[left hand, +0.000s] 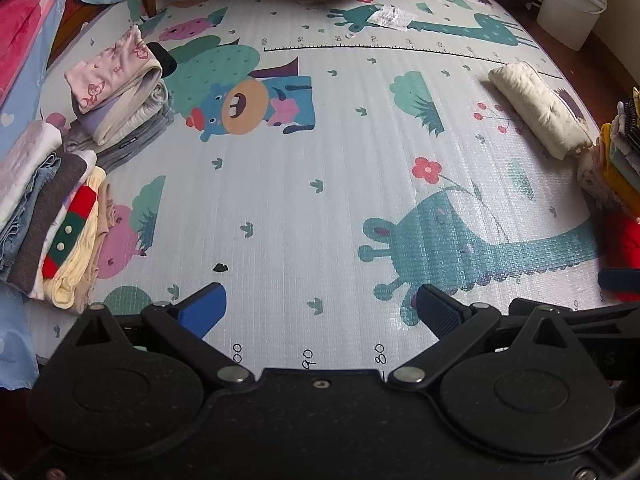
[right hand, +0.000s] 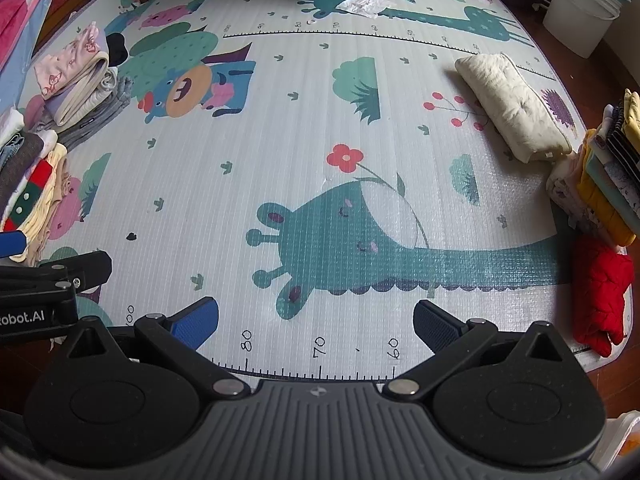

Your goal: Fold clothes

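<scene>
The left gripper (left hand: 320, 306) has its blue-padded jaws spread wide, with nothing between them, and it hangs above the printed foam play mat (left hand: 320, 184). The right gripper (right hand: 316, 320) is wide open too and holds nothing; it is just beside the left one.

The cream quilted garment (right hand: 514, 106), folded into a long roll, lies on the far right part of the mat. Its long axis runs diagonally: one end points to the far middle of the mat, the other end points to the near right edge, close to the stack of folded yellow and striped clothes (right hand: 612, 176). A red padded garment (right hand: 598, 292) lies unfolded at the near right edge, below this stack.

On the left side are two piles of folded clothes: a pink and grey pile (left hand: 120, 96) farther away, and a nearer pile with brown, denim and yellow pieces (left hand: 52, 216).
</scene>
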